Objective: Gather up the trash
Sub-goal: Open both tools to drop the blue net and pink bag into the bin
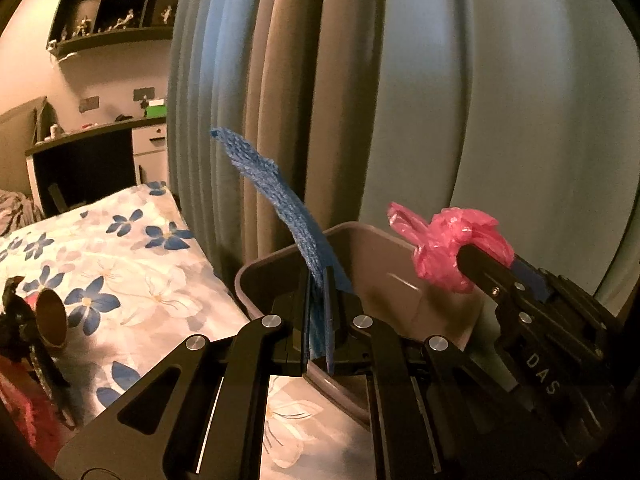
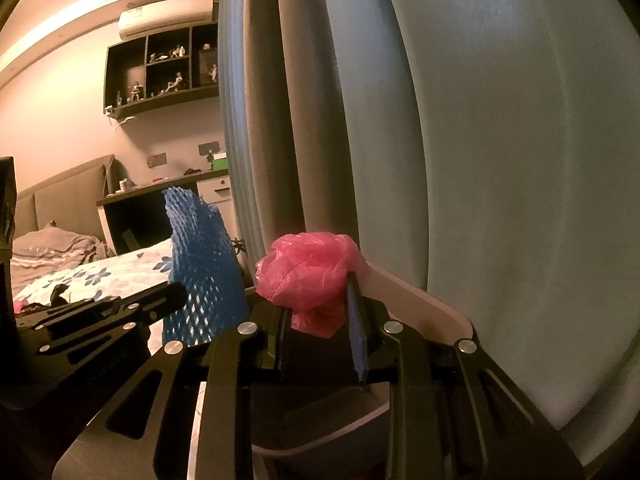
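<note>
My left gripper (image 1: pixel 319 280) is shut on a strip of blue foam netting (image 1: pixel 276 188), which stands up above the near rim of a grey-brown trash bin (image 1: pixel 372 248). The netting also shows in the right wrist view (image 2: pixel 200 264). My right gripper (image 2: pixel 316 300) is shut on a crumpled pink plastic bag (image 2: pixel 312 268), held over the bin (image 2: pixel 420 304). In the left wrist view the pink bag (image 1: pixel 448 244) and right gripper (image 1: pixel 472 256) are at the bin's right side. More trash lies on the bed at the left: a cardboard tube (image 1: pixel 50 316) and black scraps (image 1: pixel 16 312).
The bin stands by the edge of a bed with a blue-flowered sheet (image 1: pixel 120 264). Grey-blue curtains (image 1: pixel 440 100) hang right behind the bin. A desk (image 1: pixel 92 160) and a wall shelf with figurines (image 1: pixel 116 8) are at the far left.
</note>
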### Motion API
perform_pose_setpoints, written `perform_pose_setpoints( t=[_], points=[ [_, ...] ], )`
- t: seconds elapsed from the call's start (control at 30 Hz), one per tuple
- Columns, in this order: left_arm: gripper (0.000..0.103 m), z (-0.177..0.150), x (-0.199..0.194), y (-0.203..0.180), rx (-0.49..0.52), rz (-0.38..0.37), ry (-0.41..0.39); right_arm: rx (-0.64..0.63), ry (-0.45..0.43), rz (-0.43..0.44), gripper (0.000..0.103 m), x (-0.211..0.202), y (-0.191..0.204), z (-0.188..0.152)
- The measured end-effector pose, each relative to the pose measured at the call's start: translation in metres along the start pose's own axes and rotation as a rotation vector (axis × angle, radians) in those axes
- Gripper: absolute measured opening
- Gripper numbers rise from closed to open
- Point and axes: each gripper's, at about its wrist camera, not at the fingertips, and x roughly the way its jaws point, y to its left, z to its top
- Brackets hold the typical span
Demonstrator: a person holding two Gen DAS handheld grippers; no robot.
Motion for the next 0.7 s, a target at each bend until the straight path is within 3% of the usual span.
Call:
perform_pose_setpoints(
  t=[0.53, 0.6, 0.67, 0.7],
  points=[
    [0.006, -0.003, 0.019, -0.002, -0.006, -0.042, 0.032, 0.014, 0.019, -0.013, 0.030, 0.012, -0.005, 0.002],
    [0.015, -0.004, 0.021, -0.002, 0.005, -0.042, 0.040, 0.020, 0.018, -0.010, 0.036, 0.013, -0.005, 0.004],
    [0.040, -0.005, 0.021, -0.001, 0.015, -0.029, 0.036, 0.025, 0.016, -0.011, 0.039, 0.013, -0.006, 0.005],
    [0.046, -0.006, 0.020, 0.001, 0.006, -0.011, 0.028, 0.028, 0.015, -0.012, 0.041, 0.012, -0.007, 0.005]
  ],
)
